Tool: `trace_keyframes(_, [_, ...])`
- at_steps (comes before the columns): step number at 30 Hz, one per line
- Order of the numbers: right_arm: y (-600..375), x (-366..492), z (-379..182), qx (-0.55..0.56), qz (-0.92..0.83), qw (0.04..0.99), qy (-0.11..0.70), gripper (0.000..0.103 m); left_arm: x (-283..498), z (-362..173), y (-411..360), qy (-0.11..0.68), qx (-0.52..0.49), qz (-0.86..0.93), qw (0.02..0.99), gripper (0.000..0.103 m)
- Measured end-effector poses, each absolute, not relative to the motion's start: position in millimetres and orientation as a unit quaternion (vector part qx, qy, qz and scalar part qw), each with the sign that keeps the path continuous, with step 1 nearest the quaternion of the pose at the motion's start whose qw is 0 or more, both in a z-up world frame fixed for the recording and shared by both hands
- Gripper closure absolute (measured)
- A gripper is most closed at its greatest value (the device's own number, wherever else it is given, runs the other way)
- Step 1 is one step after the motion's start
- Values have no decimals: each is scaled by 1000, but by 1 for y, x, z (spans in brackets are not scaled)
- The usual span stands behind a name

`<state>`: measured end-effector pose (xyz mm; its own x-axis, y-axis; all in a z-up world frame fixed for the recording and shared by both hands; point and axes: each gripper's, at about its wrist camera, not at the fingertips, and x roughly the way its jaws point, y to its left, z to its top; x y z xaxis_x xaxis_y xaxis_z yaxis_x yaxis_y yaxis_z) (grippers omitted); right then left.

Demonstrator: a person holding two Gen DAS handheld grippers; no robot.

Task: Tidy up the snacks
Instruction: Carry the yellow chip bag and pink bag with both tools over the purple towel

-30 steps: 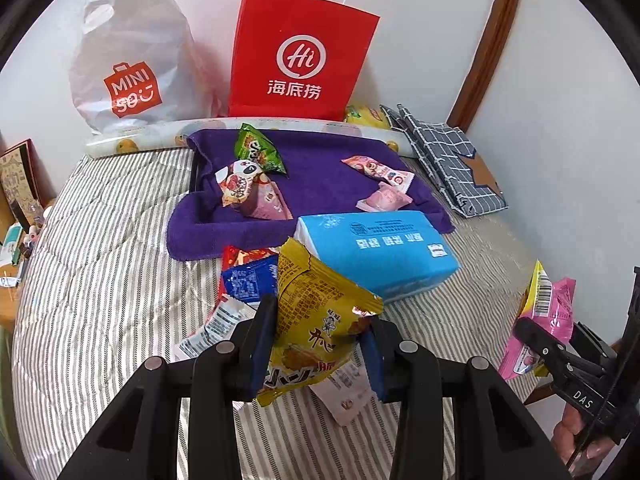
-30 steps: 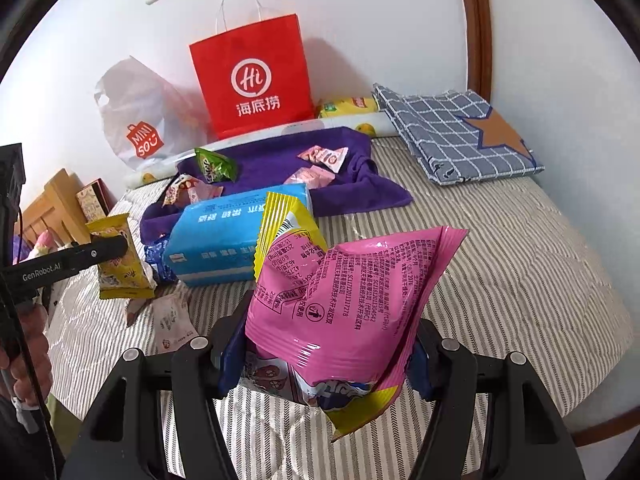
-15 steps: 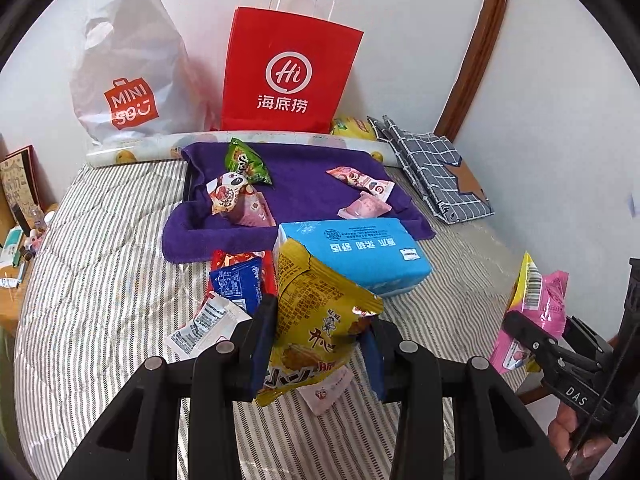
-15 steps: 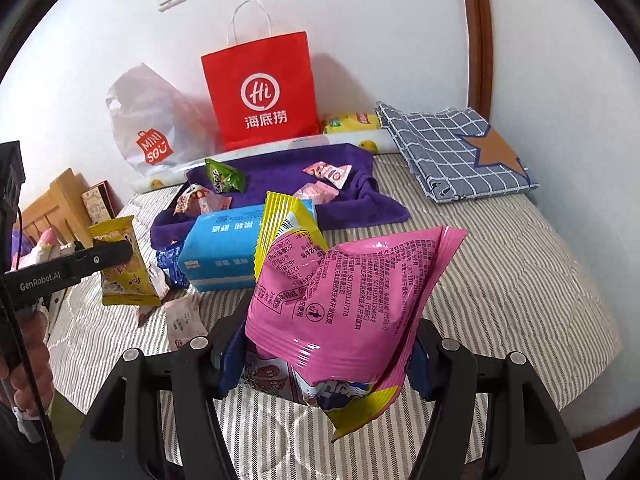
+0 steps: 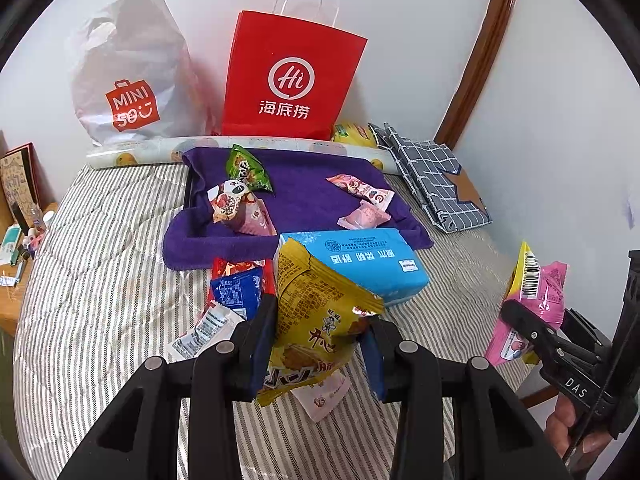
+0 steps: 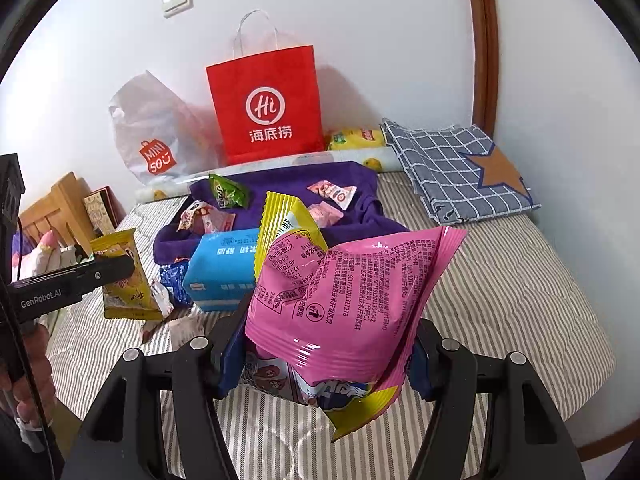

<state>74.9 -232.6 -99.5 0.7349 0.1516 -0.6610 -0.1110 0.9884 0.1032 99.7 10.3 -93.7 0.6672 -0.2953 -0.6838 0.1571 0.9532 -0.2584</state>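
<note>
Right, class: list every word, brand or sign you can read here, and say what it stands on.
"MINI SO": white plastic bag
"Hi" and "海底捞": red paper bag
"GenRobot.AI": left tool
"DAS": right tool
Print on pink snack packet, yellow snack packet and blue tissue pack: too small.

**Striped bed in a white corner**

A bed (image 5: 100, 264) under a grey-and-white striped quilt fills the room's corner. Plain white walls (image 6: 380, 40) meet behind it, edged by a curved brown wooden trim (image 6: 486, 40). A light switch (image 6: 177, 0) sits high on the wall. A wooden side table (image 5: 12, 300) with small clutter stands beside the bed. Soft, even light.
</note>
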Motion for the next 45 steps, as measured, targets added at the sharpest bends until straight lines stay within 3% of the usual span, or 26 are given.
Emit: trace_keyframes(45, [-205, 173, -58, -9, 93, 942, 324, 39, 176, -56, 13, 370, -77, -115, 919, 66])
